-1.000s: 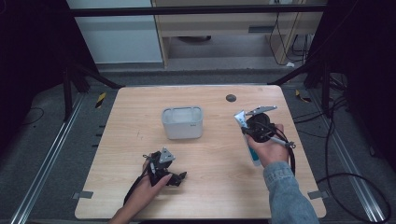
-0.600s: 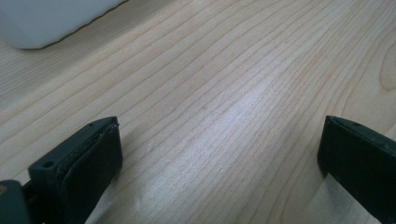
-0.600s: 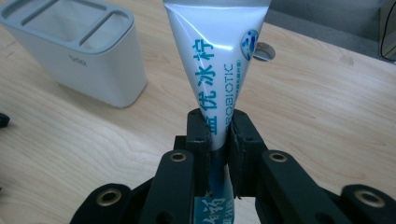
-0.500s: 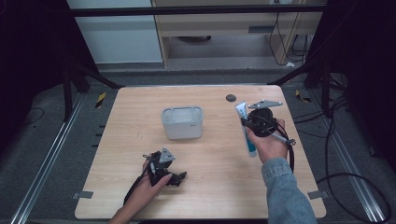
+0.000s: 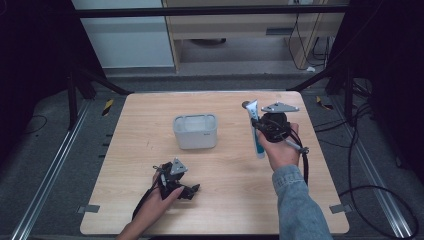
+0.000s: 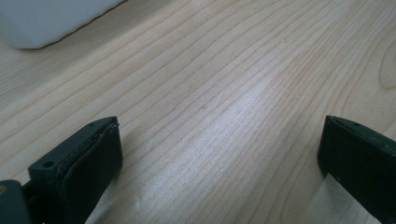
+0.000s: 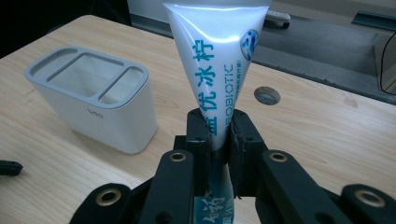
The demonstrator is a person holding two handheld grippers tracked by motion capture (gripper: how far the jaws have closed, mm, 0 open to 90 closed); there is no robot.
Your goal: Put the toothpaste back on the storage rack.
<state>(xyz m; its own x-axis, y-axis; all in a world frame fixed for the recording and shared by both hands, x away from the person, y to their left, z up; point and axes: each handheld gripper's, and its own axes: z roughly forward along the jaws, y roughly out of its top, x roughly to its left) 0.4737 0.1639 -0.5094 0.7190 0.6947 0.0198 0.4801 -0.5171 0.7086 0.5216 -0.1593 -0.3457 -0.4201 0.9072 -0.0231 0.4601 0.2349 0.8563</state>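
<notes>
A white toothpaste tube with blue lettering stands nearly upright in my right gripper, above the right half of the table. In the right gripper view the two black jaws are shut on the tube near its lower part, flat crimped end up. A white holder with slotted grey top sits at the table's middle; in the right gripper view this holder stands left of the tube. My left gripper rests low at the front left, jaws wide apart over bare wood, nothing between them.
The wooden table has a small round hole near its far edge, behind the tube. A corner of the white holder lies ahead of the left gripper. Dark stands and cables flank the table.
My right gripper has tipped the tube from slanted to nearly upright and shifted slightly toward the far edge. The left gripper has stayed put.
</notes>
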